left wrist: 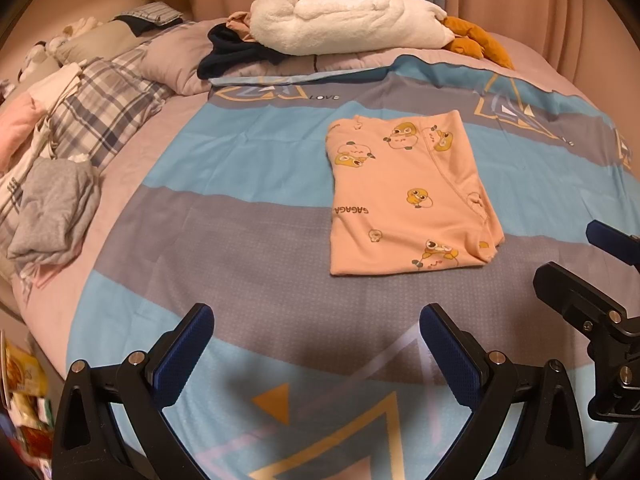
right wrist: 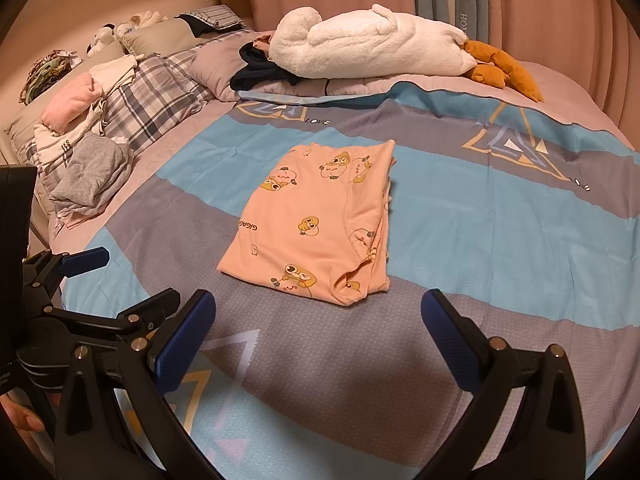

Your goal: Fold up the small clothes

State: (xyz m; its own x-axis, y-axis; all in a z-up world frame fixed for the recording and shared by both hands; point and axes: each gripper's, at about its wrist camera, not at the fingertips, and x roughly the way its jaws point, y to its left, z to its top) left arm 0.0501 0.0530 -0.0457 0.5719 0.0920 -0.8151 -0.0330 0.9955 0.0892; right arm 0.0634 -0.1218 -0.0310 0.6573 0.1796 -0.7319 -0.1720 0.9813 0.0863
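A small peach garment [left wrist: 404, 196] [right wrist: 320, 228] printed with cartoon ducks lies folded into a flat rectangle on the blue and grey bedspread [left wrist: 248, 248]. My left gripper [left wrist: 316, 356] hovers open over the bedspread, nearer than the garment and to its left, holding nothing. My right gripper [right wrist: 318, 344] is open too, just short of the garment's near edge, empty. In the left wrist view the right gripper [left wrist: 600, 280] shows at the right edge. The left gripper [right wrist: 104, 280] appears at the left of the right wrist view.
A pile of clothes, grey [right wrist: 94, 174], white and pink [right wrist: 72, 104], rests on plaid pillows [right wrist: 156, 108] at the left. A white plush toy [right wrist: 368, 48] with orange feet and a dark garment [right wrist: 260, 70] lie at the far side. Curtains hang behind. A hand [right wrist: 20, 416] shows at lower left.
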